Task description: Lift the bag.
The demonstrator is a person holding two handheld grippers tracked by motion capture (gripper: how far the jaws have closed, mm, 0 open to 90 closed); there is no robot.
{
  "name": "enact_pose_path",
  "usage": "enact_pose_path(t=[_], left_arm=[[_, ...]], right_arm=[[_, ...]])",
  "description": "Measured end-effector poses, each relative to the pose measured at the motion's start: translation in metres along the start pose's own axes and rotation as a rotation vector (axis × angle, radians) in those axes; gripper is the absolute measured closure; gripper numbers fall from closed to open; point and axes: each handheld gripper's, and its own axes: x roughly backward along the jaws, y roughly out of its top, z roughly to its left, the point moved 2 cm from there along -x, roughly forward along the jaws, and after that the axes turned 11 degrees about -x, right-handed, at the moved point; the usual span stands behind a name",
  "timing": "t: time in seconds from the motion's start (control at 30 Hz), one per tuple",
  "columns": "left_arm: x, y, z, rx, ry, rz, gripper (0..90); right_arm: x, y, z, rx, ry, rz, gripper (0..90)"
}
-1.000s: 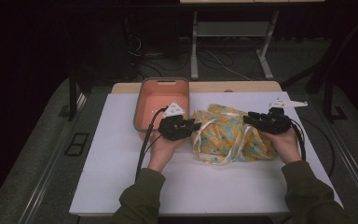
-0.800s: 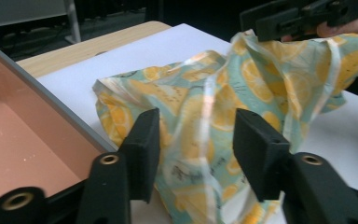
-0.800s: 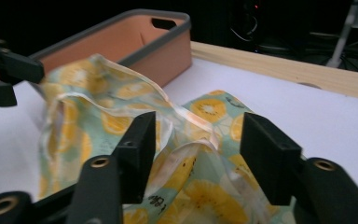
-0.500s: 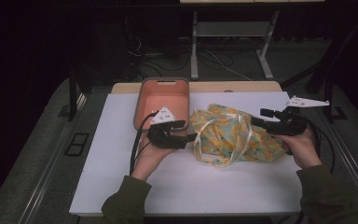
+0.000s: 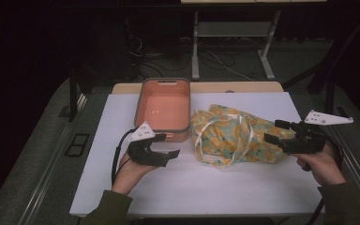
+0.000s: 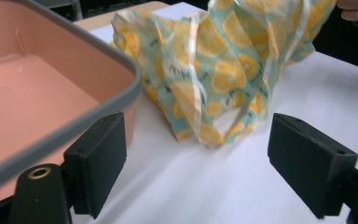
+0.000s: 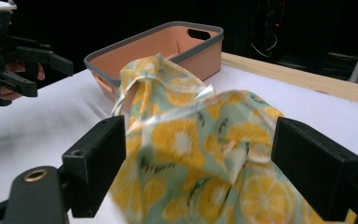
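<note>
A crumpled cloth bag with a yellow lemon print on pale green [image 5: 232, 135] lies on the white table, right of centre. My left gripper [image 5: 168, 147] is open a short way to the bag's left, in front of the pink bin, with nothing between its jaws. In the left gripper view that gripper [image 6: 198, 163] faces the bag [image 6: 223, 65] across bare table. At the bag's right end my right gripper [image 5: 276, 132] is open, its jaws close to the cloth. In the right gripper view that gripper [image 7: 200, 161] has the bag [image 7: 200, 154] spread just beyond its wide-apart jaws.
An empty pink bin with a grey rim [image 5: 143, 96] stands at the back of the table, left of the bag; its near corner [image 6: 135, 84] shows close to my left jaw. The white table [image 5: 206, 187] stretches bare toward the front edge. Dark floor and cables lie behind.
Both grippers have pulled outward and toward the person, away from the bag's middle. The left one has left the cloth. The bag has spread and settled lower on the table.
</note>
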Motion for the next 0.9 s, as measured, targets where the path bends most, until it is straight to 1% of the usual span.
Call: enact_pose_path(t=[0.03,0.17,0.2,0.3,0.37,0.43,0.5,0.57,0.63,0.7,0.77,0.87,0.9], left_arm=[[0.002,-0.003,-0.001,-0.002,0.001,0.004,17.0],[0.008,-0.014,-0.005,-0.008,-0.004,0.012,14.4],[0.009,-0.016,-0.005,-0.007,-0.003,0.012,14.1],[0.014,-0.023,-0.007,-0.012,0.001,0.008,13.1],[0.016,-0.028,-0.007,-0.016,0.007,0.014,11.6],[0.019,-0.034,-0.007,-0.010,0.012,0.020,10.3],[0.022,-0.039,-0.007,-0.006,0.017,0.028,8.4],[0.024,-0.043,-0.008,-0.004,0.025,0.031,6.4],[0.026,-0.047,-0.009,-0.006,0.030,0.033,3.2],[0.027,-0.051,-0.009,0.002,0.037,0.046,0.4],[0.025,-0.055,-0.011,-0.004,0.047,0.056,0.0],[0.024,-0.059,-0.012,-0.010,0.051,0.086,0.0],[0.024,-0.059,-0.011,-0.009,0.048,0.084,0.0]], right_arm=[[0.002,-0.003,0.001,0.003,0.005,-0.006,15.5],[0.008,-0.018,0.005,0.029,0.001,0.005,14.3],[0.009,-0.022,0.005,0.034,-0.005,0.007,14.0],[0.010,-0.033,0.007,0.047,-0.003,0.011,13.7],[0.010,-0.042,0.007,0.056,-0.008,0.028,13.5],[0.007,-0.052,0.007,0.071,-0.032,0.048,13.5],[0.006,-0.060,0.005,0.076,-0.050,0.066,13.5],[0.005,-0.069,0.002,0.067,-0.059,0.082,12.0],[0.004,-0.078,0.000,0.081,-0.081,0.115,11.6],[0.004,-0.084,-0.001,0.077,-0.089,0.124,11.6],[0.003,-0.087,-0.002,0.080,-0.097,0.140,11.6],[0.002,-0.088,-0.004,0.078,-0.101,0.142,11.6],[0.002,-0.088,-0.004,0.078,-0.103,0.141,11.6]])
